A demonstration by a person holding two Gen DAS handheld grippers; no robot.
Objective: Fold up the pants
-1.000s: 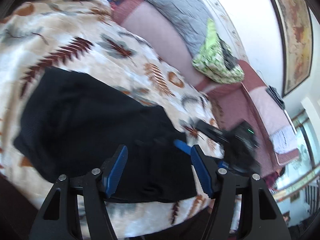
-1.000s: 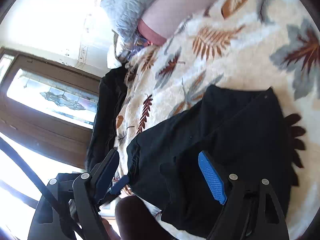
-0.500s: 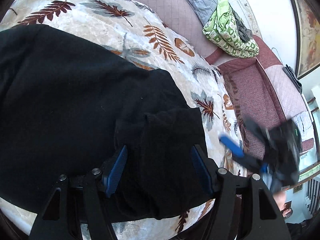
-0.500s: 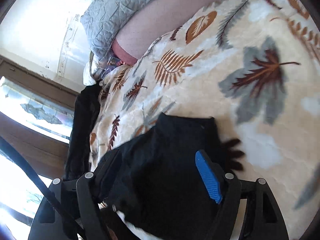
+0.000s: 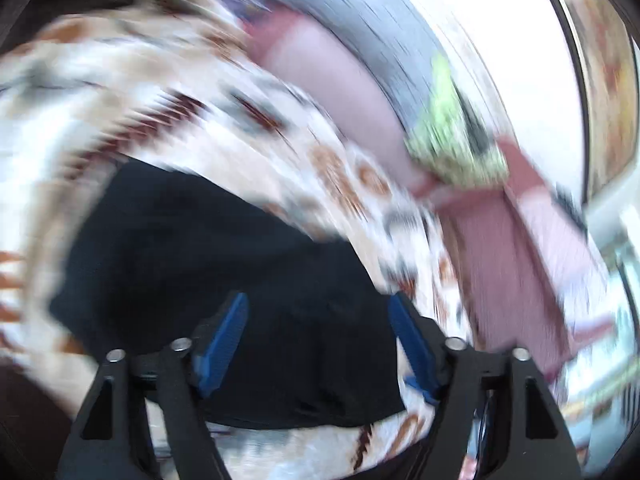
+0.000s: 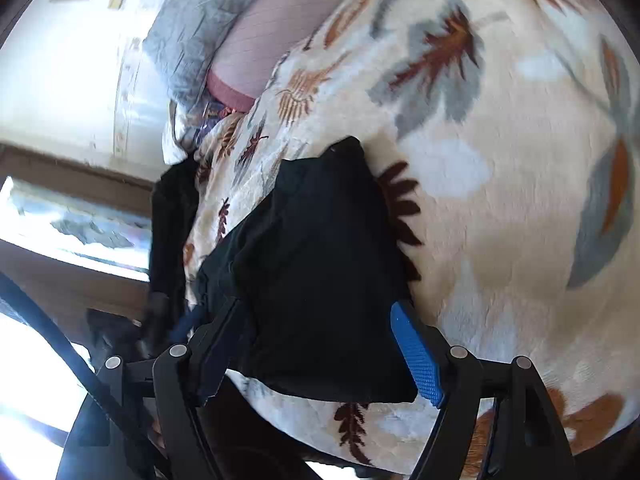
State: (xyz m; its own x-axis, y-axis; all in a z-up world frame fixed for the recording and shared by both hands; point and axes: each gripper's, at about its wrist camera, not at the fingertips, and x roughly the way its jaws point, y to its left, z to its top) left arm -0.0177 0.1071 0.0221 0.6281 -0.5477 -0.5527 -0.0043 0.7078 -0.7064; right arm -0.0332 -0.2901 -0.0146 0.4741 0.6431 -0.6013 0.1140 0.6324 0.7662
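Left wrist view is smeared by motion: the left gripper [image 5: 316, 332] has its jaws spreading, nothing pinched, above the black pants [image 5: 224, 264] bundled at lower centre on the leaf-print blanket [image 5: 132, 80]. In the right wrist view the right gripper [image 6: 320, 344] stands released too, jaws wide over the pants' near edge at lower centre.

Judged from this, the soft bundle could slump or unfold once let go, and a hurried regrasp might catch the plush blanket along with the cloth. A fold near the blanket's lower edge might slide off.

Behind lie a pink sofa back [image 5: 336, 76], a grey quilt [image 6: 192, 36], green patterned fabric [image 5: 452, 140], and a stained-glass window [image 6: 76, 220].
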